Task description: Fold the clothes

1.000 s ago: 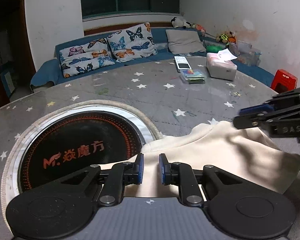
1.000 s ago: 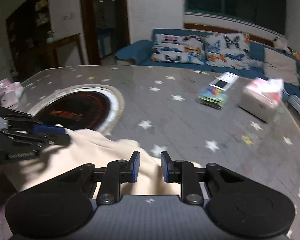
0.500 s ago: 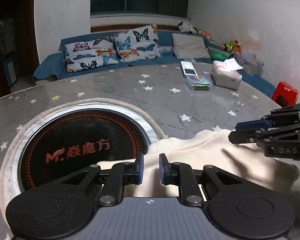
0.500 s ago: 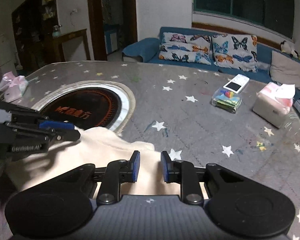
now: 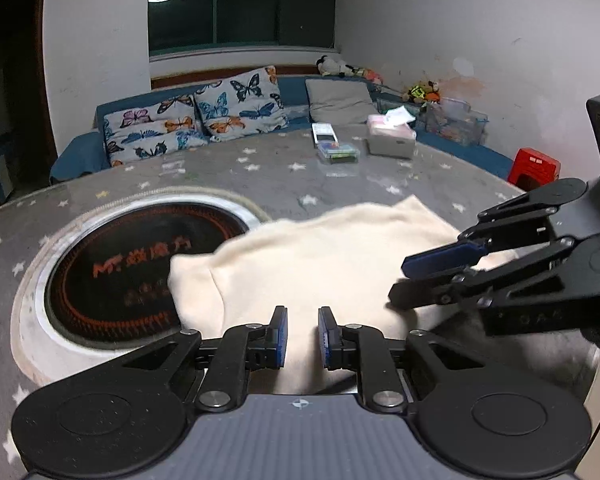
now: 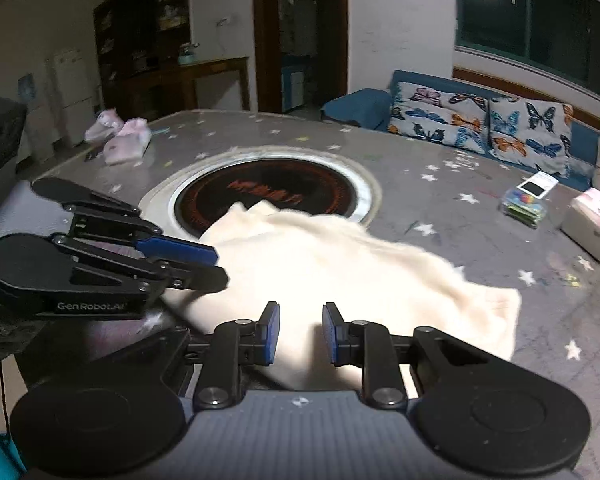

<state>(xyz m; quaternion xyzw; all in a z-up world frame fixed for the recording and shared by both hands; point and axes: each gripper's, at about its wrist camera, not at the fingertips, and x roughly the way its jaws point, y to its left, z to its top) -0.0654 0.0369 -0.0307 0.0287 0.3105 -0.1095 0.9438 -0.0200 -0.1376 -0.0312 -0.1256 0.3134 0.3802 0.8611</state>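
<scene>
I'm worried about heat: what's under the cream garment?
The garment lies mostly on the starred table; one edge overlaps the round cooktop and its pale rim. Whatever else lies beneath is covered. Both grippers, left and right, are open over it.

The cream garment's (image 5: 320,264) near edge is hidden behind both grippers' fingers (image 5: 279,336); the burner's (image 6: 268,192) lettering blurs unreadably.

My left gripper (image 5: 302,336) hangs over the near edge of the cream garment (image 5: 320,256), fingers parted with cloth showing between them. The garment's left corner overlaps the round black burner (image 5: 112,272). The right gripper (image 5: 398,282) reaches in, its tips over the fabric.
</scene>
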